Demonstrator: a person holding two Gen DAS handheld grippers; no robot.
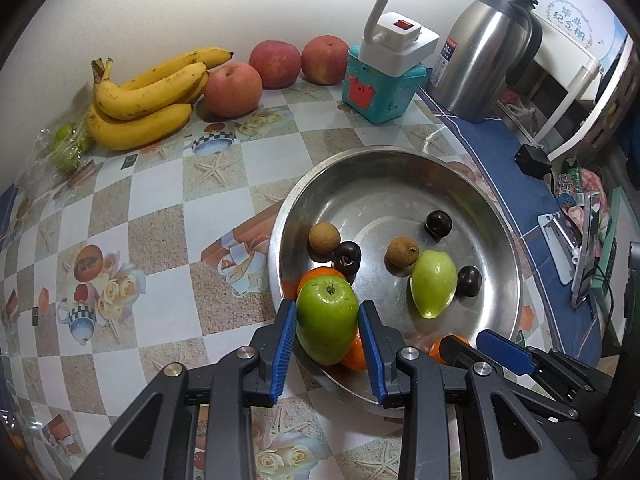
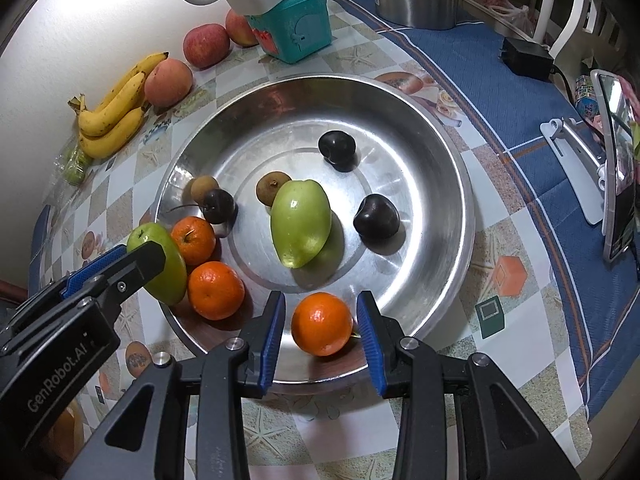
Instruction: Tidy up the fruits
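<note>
A steel bowl (image 1: 496, 240) (image 2: 440, 152) holds several small fruits. My left gripper (image 1: 327, 320) is shut on a green fruit (image 1: 326, 318) at the bowl's near left rim; it also shows in the right wrist view (image 2: 170, 256). Two oranges (image 2: 194, 240) (image 2: 216, 290) lie next to it. My right gripper (image 2: 320, 320) is open around a third orange (image 2: 322, 323) inside the bowl's near rim, pads apart from it. A second green fruit (image 2: 300, 224) (image 1: 434, 282), dark plums (image 2: 376, 216) and brown longans (image 2: 272, 186) lie mid-bowl.
Bananas (image 1: 148, 96) and three red apples (image 1: 234, 88) line the wall at the back left. A teal box (image 1: 380, 88) with a white power strip (image 1: 400, 40) and a steel kettle (image 1: 480, 56) stand behind the bowl. A phone on a stand (image 2: 616, 176) is at the right.
</note>
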